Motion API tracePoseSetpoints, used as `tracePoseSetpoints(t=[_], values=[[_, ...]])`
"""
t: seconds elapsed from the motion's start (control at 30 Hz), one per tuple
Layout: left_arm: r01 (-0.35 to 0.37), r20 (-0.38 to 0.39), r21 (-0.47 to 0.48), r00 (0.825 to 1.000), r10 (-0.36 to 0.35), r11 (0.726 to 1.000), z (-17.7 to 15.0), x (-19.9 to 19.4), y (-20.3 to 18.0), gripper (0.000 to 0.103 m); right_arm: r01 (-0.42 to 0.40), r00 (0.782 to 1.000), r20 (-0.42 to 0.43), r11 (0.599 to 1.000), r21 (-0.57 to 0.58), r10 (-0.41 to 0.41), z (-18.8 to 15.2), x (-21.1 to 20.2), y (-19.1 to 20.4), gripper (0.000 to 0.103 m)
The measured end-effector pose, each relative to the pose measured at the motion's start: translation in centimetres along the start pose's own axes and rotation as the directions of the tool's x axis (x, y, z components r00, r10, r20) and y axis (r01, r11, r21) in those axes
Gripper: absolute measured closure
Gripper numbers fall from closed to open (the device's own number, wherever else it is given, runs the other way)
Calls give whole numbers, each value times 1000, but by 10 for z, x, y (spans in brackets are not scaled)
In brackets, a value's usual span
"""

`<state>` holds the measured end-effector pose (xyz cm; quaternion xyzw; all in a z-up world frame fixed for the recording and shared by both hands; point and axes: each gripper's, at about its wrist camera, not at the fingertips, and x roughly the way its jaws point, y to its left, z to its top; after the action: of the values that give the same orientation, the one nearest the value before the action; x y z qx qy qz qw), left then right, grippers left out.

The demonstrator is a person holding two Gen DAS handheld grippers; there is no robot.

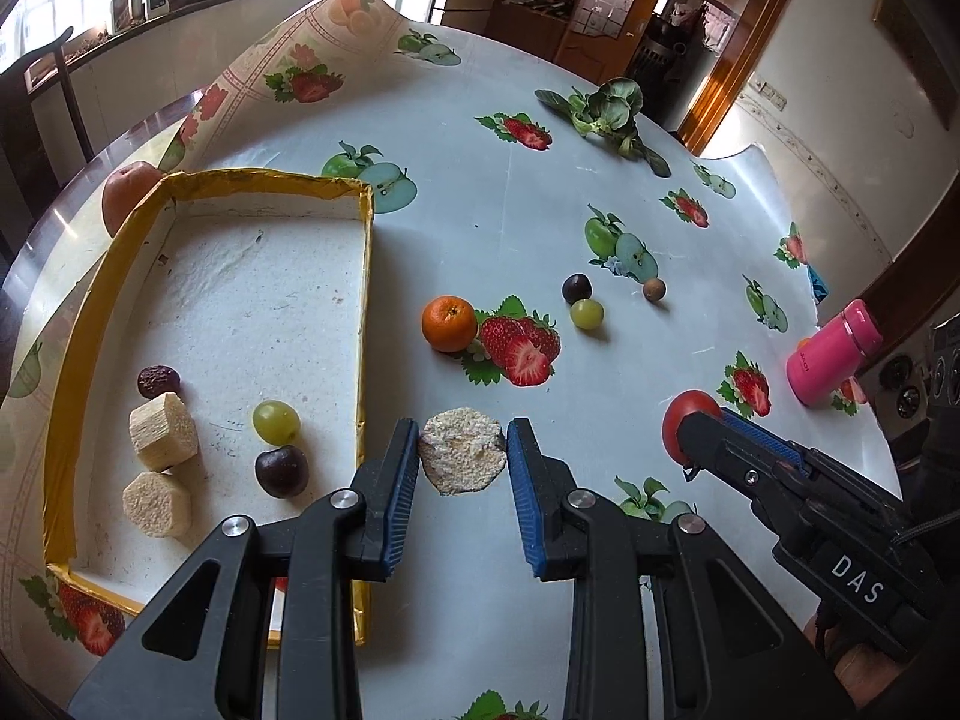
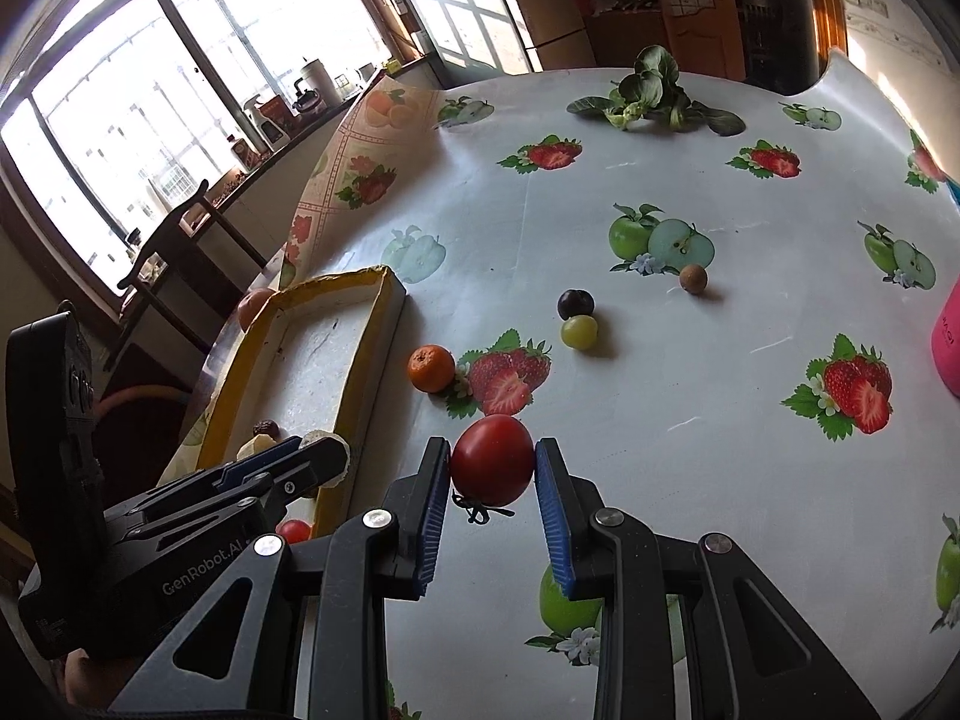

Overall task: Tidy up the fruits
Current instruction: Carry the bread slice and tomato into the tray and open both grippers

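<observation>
My left gripper (image 1: 462, 456) is shut on a pale sugarcane chunk (image 1: 461, 457), held above the table just right of the yellow-rimmed tray (image 1: 365, 300). Inside the tray lie two more sugarcane chunks (image 1: 162, 432), a green grape (image 1: 276, 422), a dark grape (image 1: 282, 471) and a red date (image 1: 158, 381). My right gripper (image 2: 492, 471) is shut on a red tomato (image 2: 492, 459), lifted off the cloth. On the table lie a mandarin (image 1: 449, 324), a dark grape (image 1: 576, 288), a green grape (image 1: 587, 313) and a brown longan (image 1: 654, 289).
Leafy greens (image 1: 606, 111) lie at the far side of the fruit-print tablecloth. A pink bottle (image 1: 834, 354) stands at the right edge. A red apple (image 1: 129, 192) sits behind the tray's far left corner. A small red fruit (image 2: 294, 531) shows beside the tray's near end.
</observation>
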<state>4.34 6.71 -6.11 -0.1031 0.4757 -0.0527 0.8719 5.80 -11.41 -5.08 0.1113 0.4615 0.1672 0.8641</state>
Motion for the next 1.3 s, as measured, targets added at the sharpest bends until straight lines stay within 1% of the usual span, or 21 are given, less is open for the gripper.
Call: tracePoseSetpoints(t=[0.63,1.3], values=[[-21,16,-47,1000,22,999,2,-14,42,76,-38,999,-16,997,-65,37,-2,11,49,74],[-43,-1,-85,999,44,995,9,-5,80,76,-66,997,-46,994,-87,62,3,38,79,74]])
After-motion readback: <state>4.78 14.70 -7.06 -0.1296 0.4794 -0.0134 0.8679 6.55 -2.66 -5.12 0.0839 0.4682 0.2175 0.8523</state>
